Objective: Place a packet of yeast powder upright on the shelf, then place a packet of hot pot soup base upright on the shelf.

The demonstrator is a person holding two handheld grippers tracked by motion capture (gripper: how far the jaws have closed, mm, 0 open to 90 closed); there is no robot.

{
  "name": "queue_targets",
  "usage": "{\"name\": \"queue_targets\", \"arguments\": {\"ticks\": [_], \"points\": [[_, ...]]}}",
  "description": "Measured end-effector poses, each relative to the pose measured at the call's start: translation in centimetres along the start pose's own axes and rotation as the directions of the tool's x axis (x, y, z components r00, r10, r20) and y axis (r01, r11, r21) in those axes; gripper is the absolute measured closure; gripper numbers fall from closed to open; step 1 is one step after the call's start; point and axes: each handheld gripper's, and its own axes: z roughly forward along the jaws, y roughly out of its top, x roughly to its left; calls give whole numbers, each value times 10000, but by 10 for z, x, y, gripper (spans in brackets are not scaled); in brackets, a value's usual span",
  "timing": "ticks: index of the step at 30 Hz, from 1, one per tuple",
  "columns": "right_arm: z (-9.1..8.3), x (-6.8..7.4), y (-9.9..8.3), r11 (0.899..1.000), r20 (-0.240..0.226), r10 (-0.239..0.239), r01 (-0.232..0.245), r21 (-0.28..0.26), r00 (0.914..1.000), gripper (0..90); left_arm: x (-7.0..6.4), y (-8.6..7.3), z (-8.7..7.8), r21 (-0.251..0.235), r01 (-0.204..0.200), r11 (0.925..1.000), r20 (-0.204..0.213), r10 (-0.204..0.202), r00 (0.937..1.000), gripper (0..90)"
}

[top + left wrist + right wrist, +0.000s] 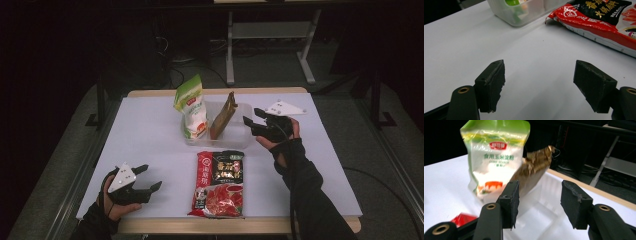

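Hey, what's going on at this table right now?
A person holds a two-jaw gripper in each hand over a white table. The right gripper, jaws open and holding nothing, sits at the right end of a clear plastic bin. Standing in that bin are a green-and-white starch bag and a brown packet leaning beside it. A red-and-black soup base packet lies flat on the table in front of the bin. The left gripper hangs open near the table's front left corner.
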Motion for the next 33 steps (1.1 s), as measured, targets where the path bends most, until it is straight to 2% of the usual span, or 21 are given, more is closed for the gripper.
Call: {"name": "queue_targets", "arguments": {"ticks": [4,8,12,18,24,33], "points": [[-19,-2,-10,9989,-109,-352,355,318,9993,473,0,0,-1,107,-63,9999,43,62,10000,240],[-36,1,-22,9946,-406,-767,793,670,9962,461,-2,1,1,133,31,9999,95,-33,9999,240],[-51,3,-39,9890,-685,-908,980,1110,9935,448,-4,2,4,229,1,9997,219,-6,9998,240],[-67,7,-63,9807,-1166,-812,1002,1676,9898,439,-10,3,7,397,-82,9992,514,62,9987,230],[-67,10,-78,9729,-1453,-799,1089,2040,9861,424,-17,7,7,350,-167,9992,757,141,9970,225],[-62,11,-90,9703,-1822,-256,683,2319,9829,395,-25,17,17,360,-8,9994,1478,-45,9890,224]]}}
